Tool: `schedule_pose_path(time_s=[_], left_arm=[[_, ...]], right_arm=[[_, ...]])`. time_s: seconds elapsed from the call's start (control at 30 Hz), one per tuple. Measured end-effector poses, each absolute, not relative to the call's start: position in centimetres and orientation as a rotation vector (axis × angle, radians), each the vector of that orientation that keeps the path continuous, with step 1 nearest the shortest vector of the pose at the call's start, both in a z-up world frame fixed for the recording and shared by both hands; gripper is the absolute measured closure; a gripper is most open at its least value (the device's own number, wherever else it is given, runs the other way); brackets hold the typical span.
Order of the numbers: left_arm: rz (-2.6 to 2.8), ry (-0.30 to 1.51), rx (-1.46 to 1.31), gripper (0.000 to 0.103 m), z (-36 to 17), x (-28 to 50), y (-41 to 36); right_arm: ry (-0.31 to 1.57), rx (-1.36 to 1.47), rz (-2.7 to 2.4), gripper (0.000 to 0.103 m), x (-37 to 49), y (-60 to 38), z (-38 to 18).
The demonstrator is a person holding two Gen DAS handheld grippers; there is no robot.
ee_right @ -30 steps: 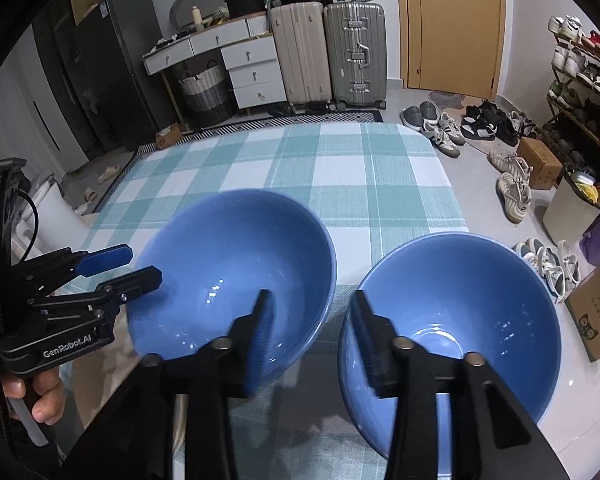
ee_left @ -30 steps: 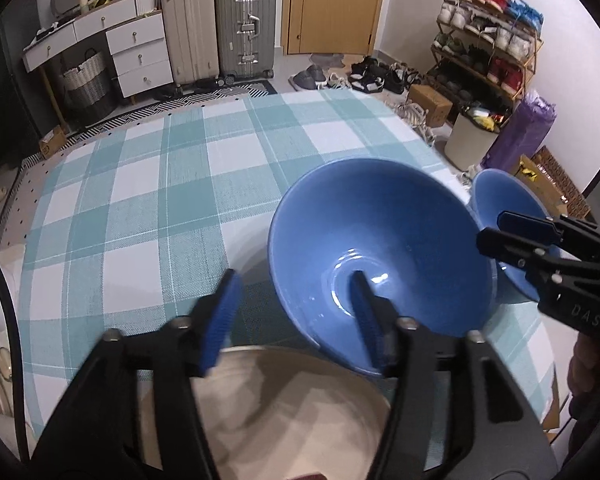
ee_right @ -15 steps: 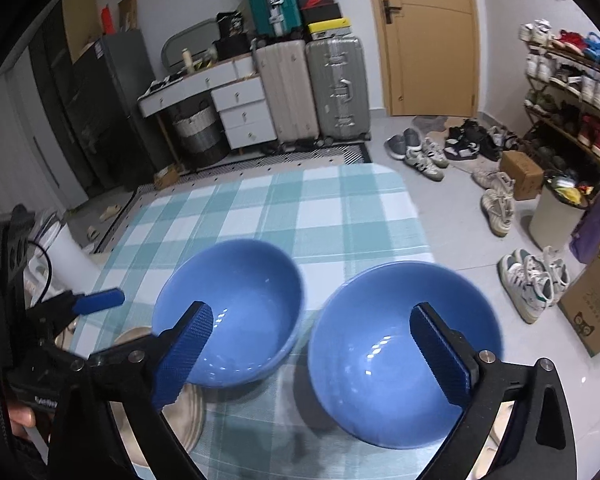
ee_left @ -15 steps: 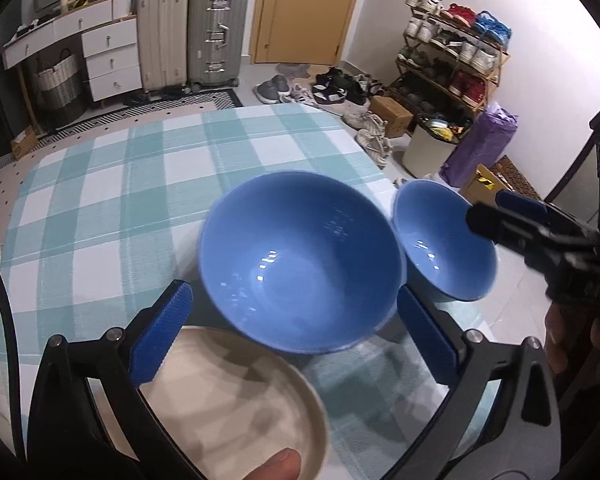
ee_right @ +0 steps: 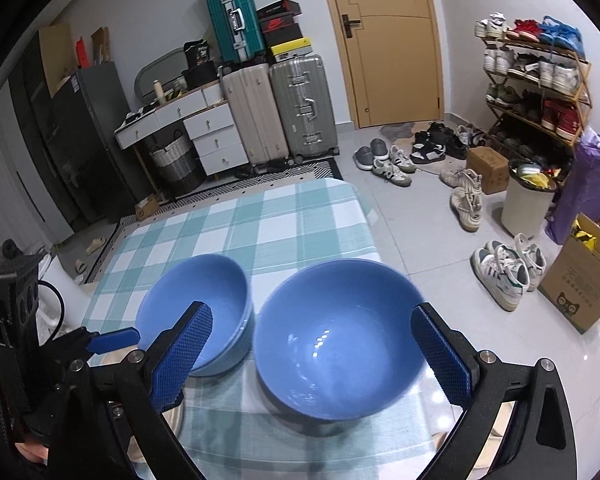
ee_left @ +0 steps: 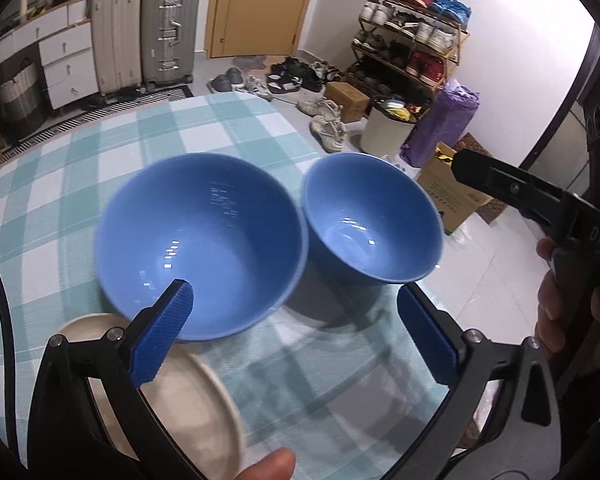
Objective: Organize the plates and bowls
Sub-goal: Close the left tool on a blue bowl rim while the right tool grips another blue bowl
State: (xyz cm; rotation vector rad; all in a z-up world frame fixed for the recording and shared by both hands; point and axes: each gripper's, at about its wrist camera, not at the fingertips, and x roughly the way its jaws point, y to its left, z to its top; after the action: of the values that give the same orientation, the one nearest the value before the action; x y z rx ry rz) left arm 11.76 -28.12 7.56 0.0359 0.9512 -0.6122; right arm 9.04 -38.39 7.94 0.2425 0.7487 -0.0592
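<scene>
Both grippers have just let go and pulled back: a second ago each was nipped on the near rim of a blue bowl, and now each stands fully spread and empty. The left gripper [ee_left: 296, 340] hovers above and short of the left bowl [ee_left: 200, 248], its left pad [ee_left: 162, 340] overlapping the bowl's 7 o'clock rim in the picture but apparently clear of it. The right gripper [ee_right: 312, 364] frames the right bowl [ee_right: 340, 340] without pressing on it.

The two bowls sit upright on the checked cloth [ee_left: 52, 208], the right one at 3 o'clock of the left, rims just beside each other. In the right wrist view the left bowl [ee_right: 196, 320] shows a doubled rim, perhaps a second bowl nested under it; this cannot be told for sure. A beige plate [ee_left: 188, 412] lies at 7 o'clock of the left bowl, partly tucked beneath its edge.

The release suggests both bowls are placed; nesting them and dealing with the plate likely remain
</scene>
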Motion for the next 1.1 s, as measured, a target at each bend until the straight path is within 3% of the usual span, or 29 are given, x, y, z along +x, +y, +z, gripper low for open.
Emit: schedule_pose_path(time_s=[0.13,0.3,0.47,0.6,0.67,0.77,0.9,1.1], left_arm=[[-0.686,0.974,0.009,0.018,7.2,11.2,-29.8],[-0.738,0.979,0.022,0.046,6.8,10.4,-31.4],[-0.768,1.013,0.001,0.056,6.2,10.1,-32.6],[-0.758,1.040,-0.004,0.057,5.5,10.4,-33.5],[-0.749,1.052,-0.008,0.057,5.1,10.7,-33.8],[-0.718,1.052,0.005,0.057,4.8,10.9,-34.3],[-0.702,1.059,0.014,0.057,4.2,11.3,-35.1],[-0.693,1.077,0.017,0.057,3.2,12.0,-35.9]], right_arm=[[0.744,0.260,-0.076,0.002,8.0,-39.9,7.8],[0.755,0.271,-0.084,0.002,7.4,-41.1,7.1],[0.757,0.279,-0.083,0.002,7.2,-41.8,6.3],[0.765,0.291,-0.087,0.007,7.4,-42.5,5.8],[0.781,0.295,-0.096,0.021,7.6,-43.0,5.3],[0.808,0.307,-0.119,0.029,7.9,-43.9,4.2],[0.825,0.323,-0.128,0.032,8.2,-44.8,3.2],[0.858,0.313,-0.129,0.048,8.9,-45.2,1.6]])
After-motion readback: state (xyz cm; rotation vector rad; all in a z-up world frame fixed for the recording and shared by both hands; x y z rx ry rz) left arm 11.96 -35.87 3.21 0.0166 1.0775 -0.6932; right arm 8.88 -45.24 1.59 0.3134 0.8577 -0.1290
